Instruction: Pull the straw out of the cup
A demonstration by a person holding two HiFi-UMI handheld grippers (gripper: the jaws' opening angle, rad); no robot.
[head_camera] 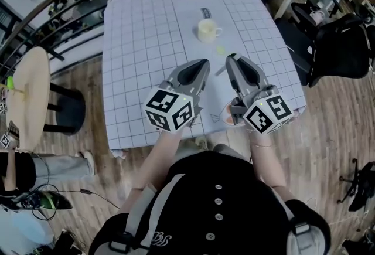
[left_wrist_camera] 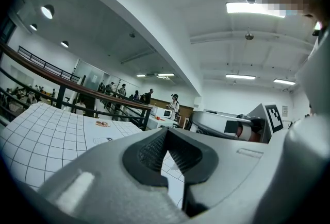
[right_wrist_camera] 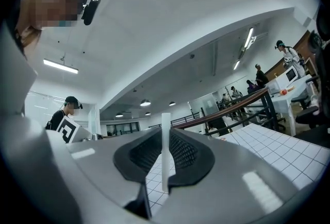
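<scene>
Over the table's (head_camera: 135,43) near edge, pinching a slim white straw (right_wrist_camera: 165,130) upright in the right gripper (head_camera: 232,59) (well clear of the pale cup (head_camera: 207,30)), holding the left gripper (head_camera: 203,64) closed, empty, just beside; facing bare grid ahead.

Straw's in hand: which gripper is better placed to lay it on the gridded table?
Right. The right gripper is clamped on the thin white straw, which is clear of the pale yellow mug. The left gripper is shut and empty.
</scene>
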